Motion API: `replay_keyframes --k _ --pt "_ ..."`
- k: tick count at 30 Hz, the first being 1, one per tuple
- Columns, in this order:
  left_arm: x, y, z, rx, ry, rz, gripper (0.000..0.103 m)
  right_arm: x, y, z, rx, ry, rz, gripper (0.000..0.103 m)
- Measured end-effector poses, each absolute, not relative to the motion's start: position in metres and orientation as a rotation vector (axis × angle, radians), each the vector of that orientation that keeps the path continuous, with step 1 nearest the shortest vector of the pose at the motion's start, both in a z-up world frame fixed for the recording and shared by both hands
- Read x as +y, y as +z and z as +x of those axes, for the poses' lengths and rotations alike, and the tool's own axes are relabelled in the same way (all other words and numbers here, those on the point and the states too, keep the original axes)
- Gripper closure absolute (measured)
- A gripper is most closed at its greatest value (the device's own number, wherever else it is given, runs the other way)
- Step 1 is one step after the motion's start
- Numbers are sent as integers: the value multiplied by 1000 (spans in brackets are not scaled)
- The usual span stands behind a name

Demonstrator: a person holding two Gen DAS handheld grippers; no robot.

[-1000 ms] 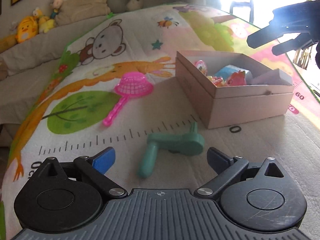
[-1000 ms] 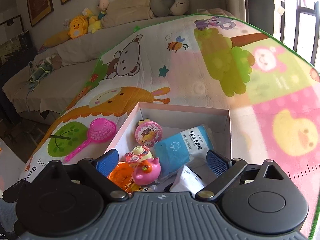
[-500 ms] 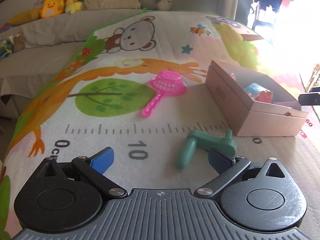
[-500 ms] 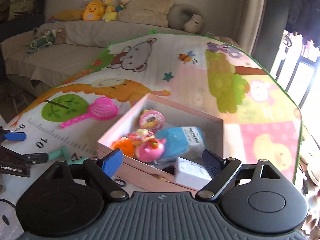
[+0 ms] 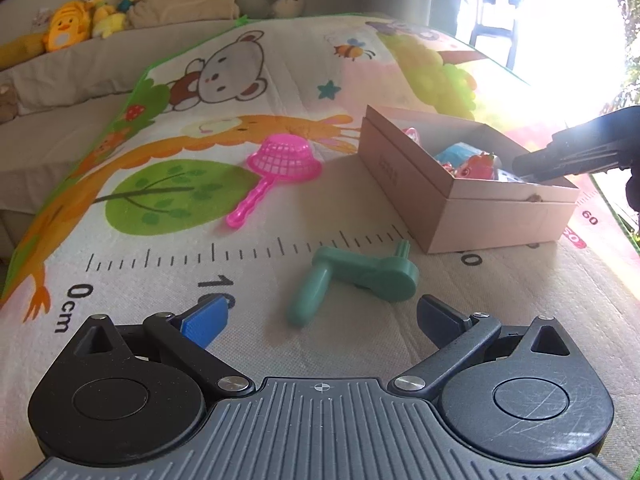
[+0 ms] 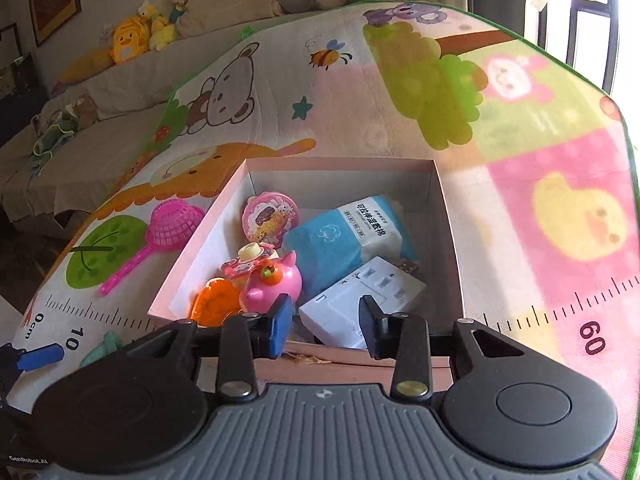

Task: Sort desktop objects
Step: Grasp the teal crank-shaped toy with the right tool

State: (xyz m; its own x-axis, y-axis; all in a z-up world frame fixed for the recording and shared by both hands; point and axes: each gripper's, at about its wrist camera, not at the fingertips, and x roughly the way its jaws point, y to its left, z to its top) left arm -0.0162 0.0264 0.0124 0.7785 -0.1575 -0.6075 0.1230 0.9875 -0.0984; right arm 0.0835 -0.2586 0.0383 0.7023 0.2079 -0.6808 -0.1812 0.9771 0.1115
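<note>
My right tongs [image 6: 325, 326], jaws just narrowed and empty, hover over the white block [image 6: 362, 300], its markings unreadable, while my left tongs [image 5: 320, 316] gape empty near "0cm".

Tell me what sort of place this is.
Most likely a home living room or playroom: a cartoon play mat covers the surface, plush toys line a couch behind it, and a box holds small toys.
</note>
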Motion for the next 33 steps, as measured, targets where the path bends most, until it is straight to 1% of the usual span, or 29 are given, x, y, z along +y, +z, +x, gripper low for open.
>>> replay_keyframes --k 3,6,7,11,14,17,20,21,25,27,33 --pt "35 12 -14 671 -112 -70 0 -252 54 69 684 259 23 66" --pt "43 15 -6 670 -58 -74 0 -229 62 48 634 338 -60 58" --pt "46 17 -4 669 -38 -72 0 -219 60 42 639 384 -78 57" --pt "57 22 5 664 29 -69 0 -161 31 24 674 542 -216 57" --pt "63 22 10 677 70 -64 0 -125 10 15 612 557 -375 57" --pt "69 21 12 678 96 -69 0 -104 0 11 560 616 -477 57" --pt "74 19 14 673 111 -93 0 -91 -7 22 586 632 -505 57" --pt "76 19 15 675 108 -102 0 -89 -10 26 609 632 -508 58" --pt "78 15 14 680 90 -116 0 -91 -10 27 681 656 -483 79" --pt "78 14 13 680 86 -123 0 -97 -9 18 707 658 -479 81" --pt "75 12 13 683 71 -124 0 -138 -5 -3 767 574 -436 81"
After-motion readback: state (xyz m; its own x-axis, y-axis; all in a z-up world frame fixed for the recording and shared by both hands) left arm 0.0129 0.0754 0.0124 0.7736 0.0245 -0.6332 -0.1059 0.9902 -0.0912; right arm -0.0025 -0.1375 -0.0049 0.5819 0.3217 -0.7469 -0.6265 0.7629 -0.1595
